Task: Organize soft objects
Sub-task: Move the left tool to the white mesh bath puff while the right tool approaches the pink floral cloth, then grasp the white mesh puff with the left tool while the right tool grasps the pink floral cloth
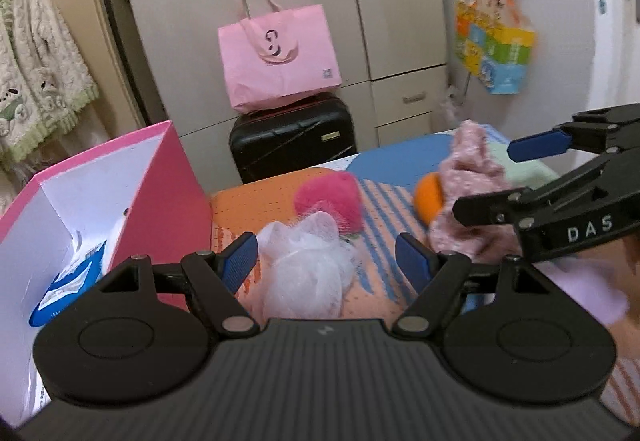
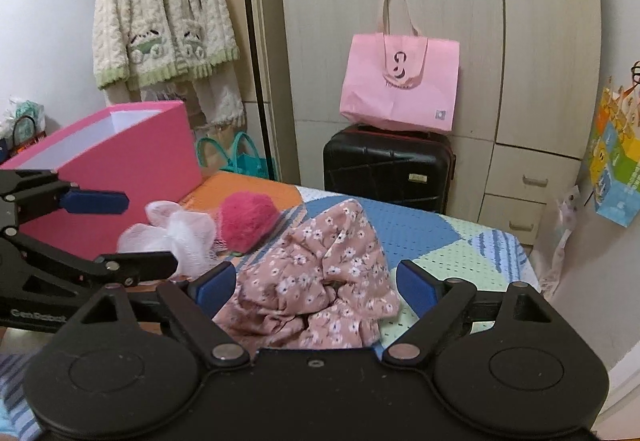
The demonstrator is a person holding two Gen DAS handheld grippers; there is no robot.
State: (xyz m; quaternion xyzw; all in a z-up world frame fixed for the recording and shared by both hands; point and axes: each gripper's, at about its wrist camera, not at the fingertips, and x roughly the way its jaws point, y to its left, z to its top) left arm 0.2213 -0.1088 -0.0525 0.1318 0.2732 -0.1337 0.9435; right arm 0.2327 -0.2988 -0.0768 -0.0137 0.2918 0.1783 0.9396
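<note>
Left tool: the left tool point(image 1: 326, 261) has its blue pads spread apart with the white mesh pouf point(image 1: 306, 267) lying between them, untouched as far as I can see; this reads as lining up a pick.
Right tool: the right tool point(image 2: 316, 287) is wide open over the floral cloth point(image 2: 316, 281), pads clear of the fabric on both sides, so nothing is gripped.
Why two tools: each one faces its own soft item, likely so both can be lifted without crossing paths.
Soft things: the pouf, a pink fluffy ball point(image 2: 246, 221) just behind it, and the crumpled floral cloth all lie on the patterned bed cover point(image 2: 452, 241); pouf and ball touch or nearly so.
Orange item: a small orange object point(image 1: 428, 201) sits against the cloth in the left view; what it is, I cannot tell.
Container: the pink box point(image 1: 176, 185) stands open at the bed's left side, near the pouf, seemingly the collecting place.
Box contents: a blue-and-white packet point(image 1: 66, 291) lies inside; the rest of the interior looks bare white, partly hidden.
Progress: judged early, since three soft items remain outside the box.
</note>
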